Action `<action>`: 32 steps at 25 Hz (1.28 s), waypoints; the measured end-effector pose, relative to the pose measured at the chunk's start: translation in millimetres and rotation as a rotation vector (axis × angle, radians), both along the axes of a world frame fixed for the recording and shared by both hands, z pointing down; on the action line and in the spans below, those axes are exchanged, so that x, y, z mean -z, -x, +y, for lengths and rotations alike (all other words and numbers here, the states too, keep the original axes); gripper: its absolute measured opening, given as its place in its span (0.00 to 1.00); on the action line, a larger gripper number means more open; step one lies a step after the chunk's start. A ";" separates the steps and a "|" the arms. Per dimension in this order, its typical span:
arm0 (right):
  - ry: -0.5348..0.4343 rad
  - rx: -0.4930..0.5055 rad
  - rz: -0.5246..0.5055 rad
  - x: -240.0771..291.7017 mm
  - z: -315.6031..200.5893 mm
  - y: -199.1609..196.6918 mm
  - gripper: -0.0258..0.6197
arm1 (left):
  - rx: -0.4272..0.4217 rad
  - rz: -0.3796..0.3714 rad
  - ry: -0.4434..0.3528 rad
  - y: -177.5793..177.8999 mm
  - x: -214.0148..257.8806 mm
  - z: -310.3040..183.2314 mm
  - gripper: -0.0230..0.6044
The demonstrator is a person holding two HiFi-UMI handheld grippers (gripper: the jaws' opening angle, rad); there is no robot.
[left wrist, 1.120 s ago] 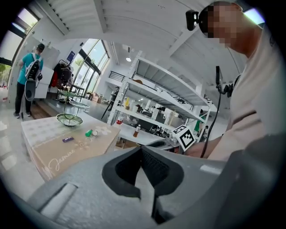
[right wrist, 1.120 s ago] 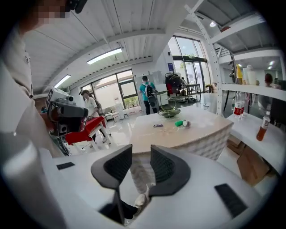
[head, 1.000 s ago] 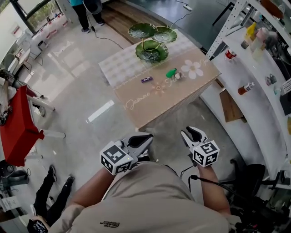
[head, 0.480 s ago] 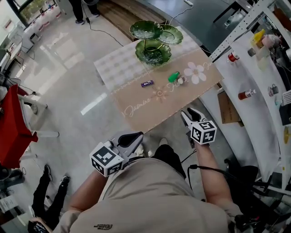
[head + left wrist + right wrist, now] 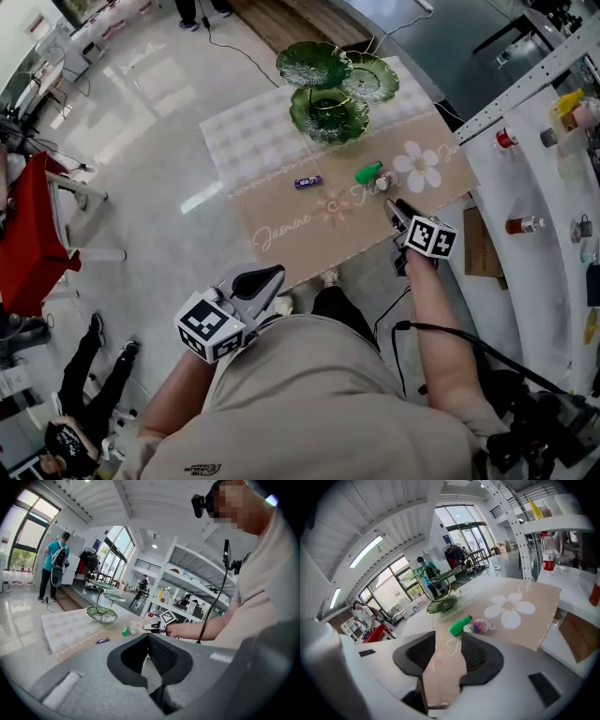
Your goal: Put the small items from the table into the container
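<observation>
Altogether one green item [image 5: 368,172], one purple bar [image 5: 307,182], one wrapped piece [image 5: 382,183], one stand [image 5: 328,114]

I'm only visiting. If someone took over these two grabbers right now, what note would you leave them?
Left gripper: shut, empty, held short of the table.
Right gripper: jaws opening, nothing between them, close to the green item and the small wrapped item.
Purple bar: lying on the cloth.
Done: nothing seems to be in the green tiered dish.
Left: all three items.
</observation>
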State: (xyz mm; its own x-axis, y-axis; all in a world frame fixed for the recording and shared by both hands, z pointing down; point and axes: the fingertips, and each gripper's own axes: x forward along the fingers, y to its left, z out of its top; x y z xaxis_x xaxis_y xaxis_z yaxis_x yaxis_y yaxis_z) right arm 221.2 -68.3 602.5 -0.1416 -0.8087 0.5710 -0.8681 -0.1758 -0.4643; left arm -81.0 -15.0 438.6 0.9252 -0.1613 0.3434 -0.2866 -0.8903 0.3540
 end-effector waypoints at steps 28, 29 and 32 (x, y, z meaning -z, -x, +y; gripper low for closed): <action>0.177 0.192 -0.035 -86.0 -104.7 -51.7 0.39 | 0.204 -0.133 -0.005 -102.6 -5.0 -52.5 0.05; 0.176 0.221 -0.003 -85.6 -106.2 -51.3 0.39 | 0.211 -0.136 -0.007 -102.3 -4.7 -53.2 0.05; 0.171 0.278 0.065 -84.6 -109.7 -51.9 0.39 | 0.227 -0.141 -0.008 -101.6 -4.6 -54.9 0.05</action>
